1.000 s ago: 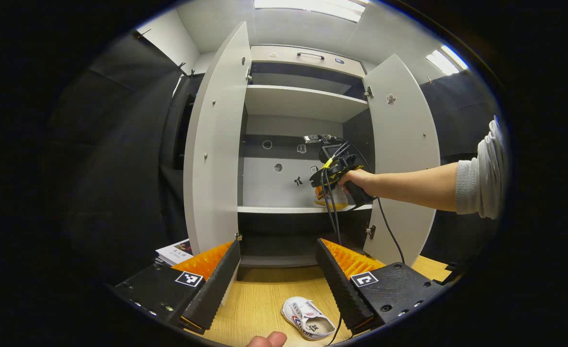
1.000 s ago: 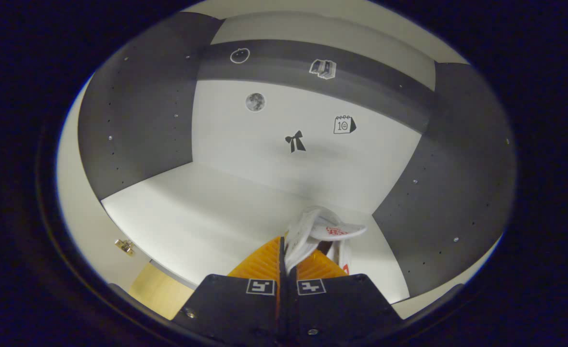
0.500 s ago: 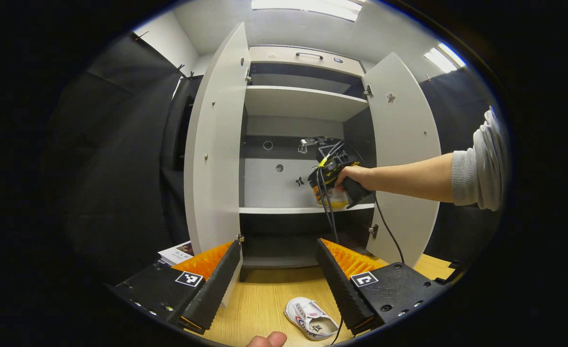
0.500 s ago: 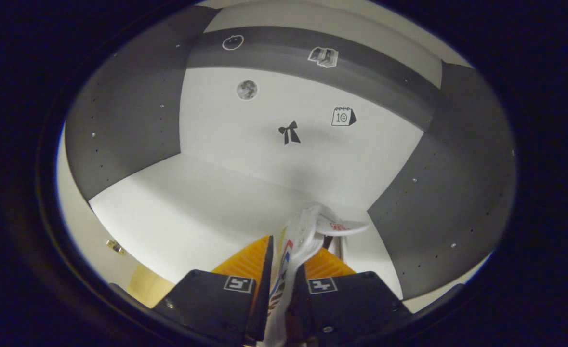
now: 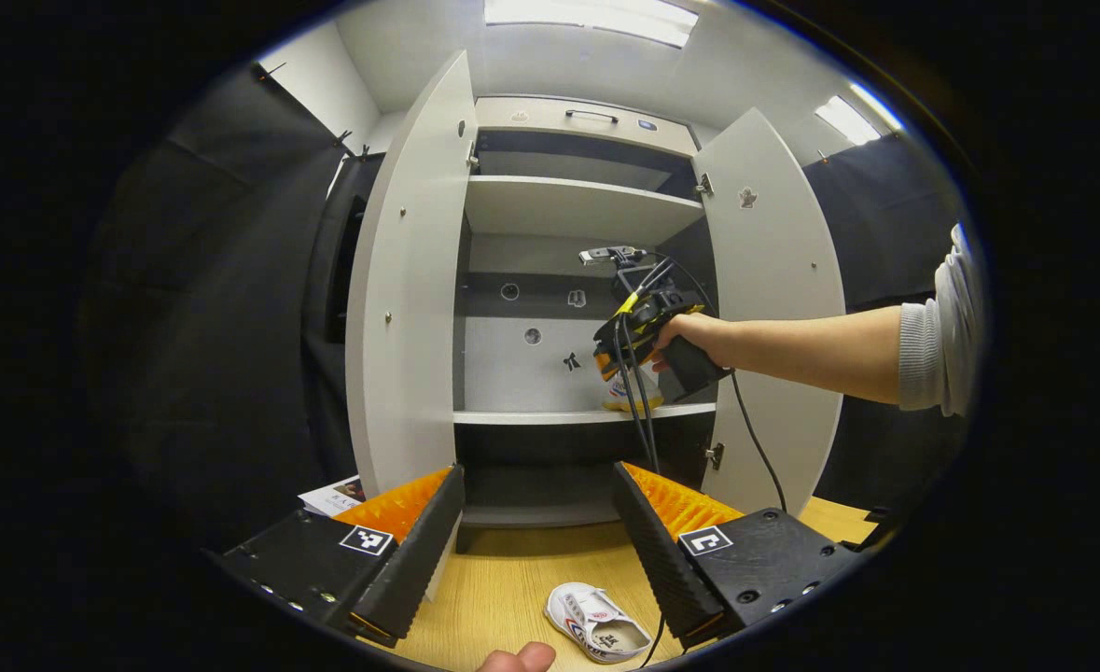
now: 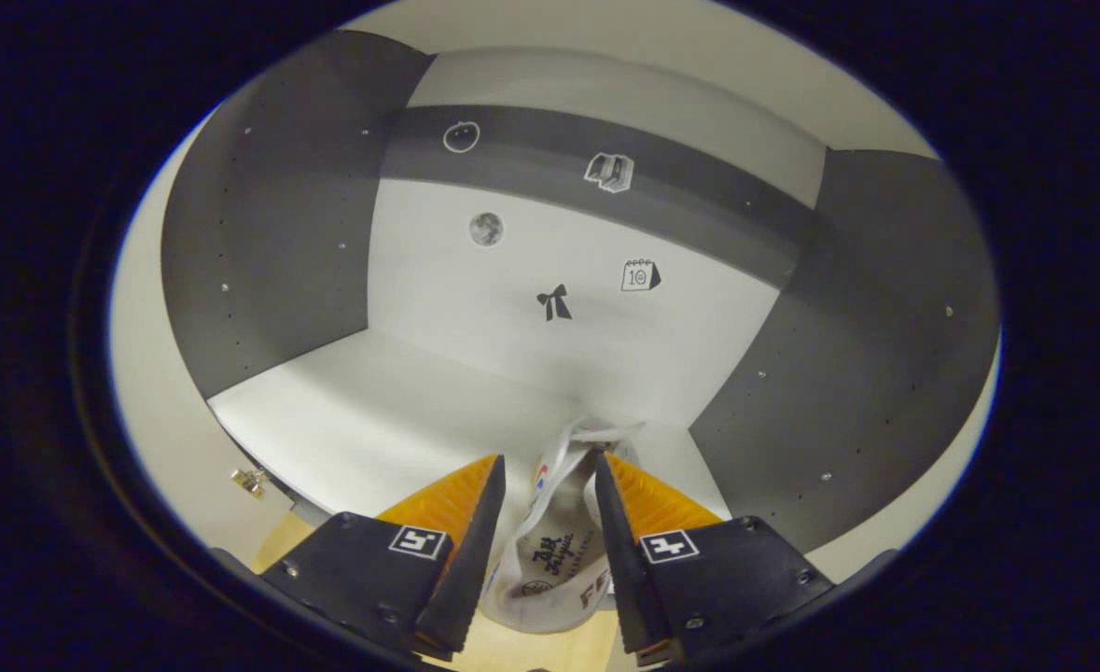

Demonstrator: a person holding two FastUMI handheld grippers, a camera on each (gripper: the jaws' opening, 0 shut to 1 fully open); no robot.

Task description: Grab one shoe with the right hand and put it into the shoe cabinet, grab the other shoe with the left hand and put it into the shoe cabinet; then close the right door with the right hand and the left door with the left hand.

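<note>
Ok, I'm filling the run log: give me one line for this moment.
right gripper: open, astride first shoe on cabinet shelf | left gripper: open | second shoe: on table | doors: open

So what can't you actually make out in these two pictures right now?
- Left gripper view: the shelved shoe is mostly behind the right tool and its cables.
- Left gripper view: the floor shoe is partly behind a left tool finger.
- Right gripper view: the shoe's heel is cut off at the bottom.
</note>
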